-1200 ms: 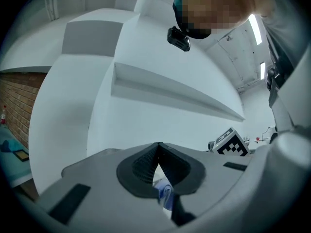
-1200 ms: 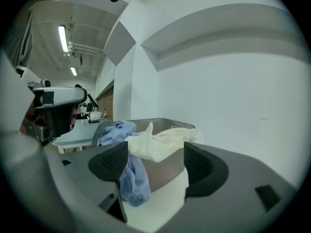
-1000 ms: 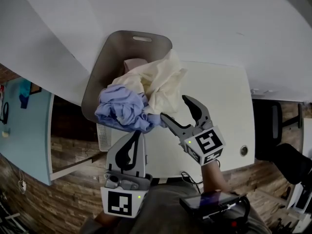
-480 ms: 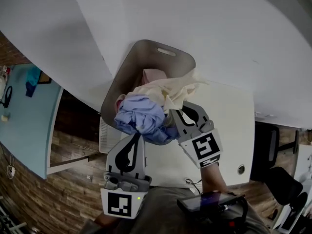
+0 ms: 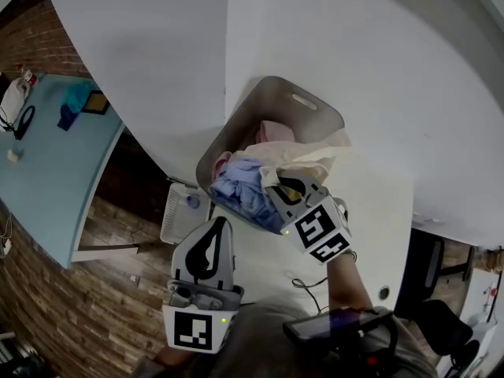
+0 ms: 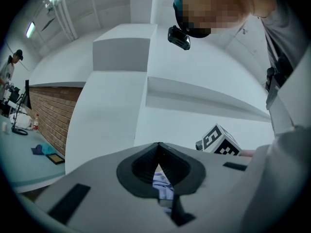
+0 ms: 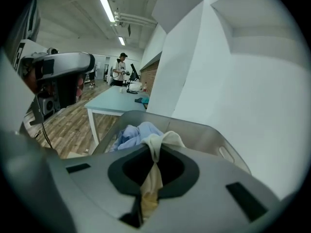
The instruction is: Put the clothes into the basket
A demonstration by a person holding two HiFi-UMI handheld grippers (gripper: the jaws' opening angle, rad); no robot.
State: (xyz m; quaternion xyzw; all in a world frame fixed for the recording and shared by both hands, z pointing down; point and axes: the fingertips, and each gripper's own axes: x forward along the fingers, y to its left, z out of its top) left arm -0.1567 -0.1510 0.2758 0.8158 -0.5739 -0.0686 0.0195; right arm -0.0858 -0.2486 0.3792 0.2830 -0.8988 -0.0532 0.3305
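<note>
Laundry at the basket: my right gripper (image 5: pixel 290 187) sits at the near side of the grey basket (image 5: pixel 252 120), its claw pinching a fold of the cream garment (image 5: pixel 315 152). The cloth runs from between the jaws up and over towards the basket's right rim. A blue garment (image 5: pixel 240 191) is bunched just left of that gripper, heaped against the basket's near edge. A pink garment (image 5: pixel 276 131) lies farther back inside. My left gripper (image 5: pixel 219 223) hangs nearer to me and to the left, apart from the clothes, with its claw pressed together at the tips. The basket stands against the far edge of the white table (image 5: pixel 378 211), below a white wall. A teal table (image 5: pixel 47 156) stands well off to the left.
</note>
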